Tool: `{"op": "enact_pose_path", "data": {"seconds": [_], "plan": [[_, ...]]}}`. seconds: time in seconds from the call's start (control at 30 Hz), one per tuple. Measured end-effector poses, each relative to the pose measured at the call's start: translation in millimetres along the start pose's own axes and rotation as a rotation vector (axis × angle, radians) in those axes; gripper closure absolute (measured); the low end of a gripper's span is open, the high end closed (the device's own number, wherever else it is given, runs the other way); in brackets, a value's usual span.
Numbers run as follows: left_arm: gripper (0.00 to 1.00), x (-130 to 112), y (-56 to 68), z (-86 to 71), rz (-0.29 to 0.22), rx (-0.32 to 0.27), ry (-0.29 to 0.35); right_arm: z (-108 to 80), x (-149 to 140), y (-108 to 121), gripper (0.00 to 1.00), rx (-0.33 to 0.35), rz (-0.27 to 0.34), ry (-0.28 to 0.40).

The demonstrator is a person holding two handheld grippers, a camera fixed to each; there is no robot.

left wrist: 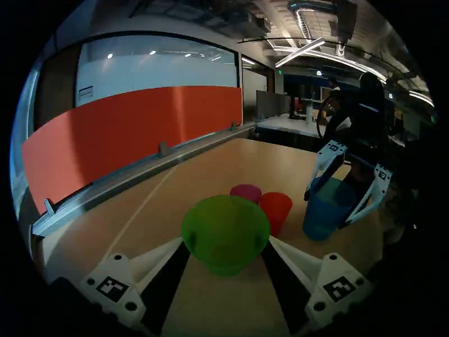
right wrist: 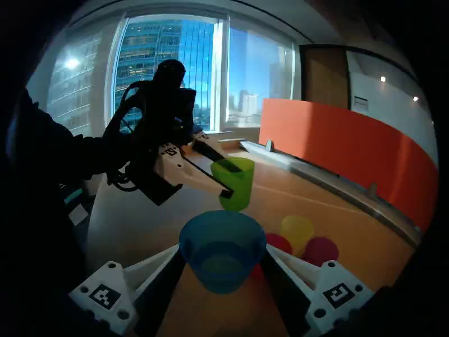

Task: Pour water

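Observation:
My left gripper [left wrist: 225,244] is shut on a green cup [left wrist: 225,224], which it holds upright and close to the camera. To the right, my right gripper [left wrist: 326,212] is shut on a blue cup [left wrist: 328,205]. In the right gripper view the blue cup [right wrist: 223,247] sits between my right gripper's [right wrist: 223,254] fingers, with a little liquid showing at its bottom. Beyond it, the left gripper [right wrist: 227,177] holds the green cup [right wrist: 236,182] level over the table.
A magenta cup [left wrist: 246,192] and a red cup [left wrist: 276,209] stand on the wooden table [left wrist: 168,213] behind the green one. A yellow cup [right wrist: 296,229] stands beside the magenta cup [right wrist: 321,250]. An orange partition [left wrist: 129,129] runs along the table's far edge.

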State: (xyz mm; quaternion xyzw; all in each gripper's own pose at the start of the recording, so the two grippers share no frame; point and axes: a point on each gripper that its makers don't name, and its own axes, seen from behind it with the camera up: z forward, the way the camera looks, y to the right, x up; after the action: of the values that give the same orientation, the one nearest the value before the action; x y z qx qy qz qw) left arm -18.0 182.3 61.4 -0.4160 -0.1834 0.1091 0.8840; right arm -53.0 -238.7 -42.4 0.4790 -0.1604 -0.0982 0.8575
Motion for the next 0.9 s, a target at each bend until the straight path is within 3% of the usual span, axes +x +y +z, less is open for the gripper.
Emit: {"op": "enact_pose_path", "data": {"seconds": [0.43,0.9], "plan": [[0.16,23,11.4,-32.5,-0.015,0.025,0.086,-14.0,38,0,0.11,-0.039,0.013,0.093],[0.16,42,27.1,-54.9,-0.018,0.027,0.165,-23.3,71,4,0.11,-0.071,0.024,0.184]]}}
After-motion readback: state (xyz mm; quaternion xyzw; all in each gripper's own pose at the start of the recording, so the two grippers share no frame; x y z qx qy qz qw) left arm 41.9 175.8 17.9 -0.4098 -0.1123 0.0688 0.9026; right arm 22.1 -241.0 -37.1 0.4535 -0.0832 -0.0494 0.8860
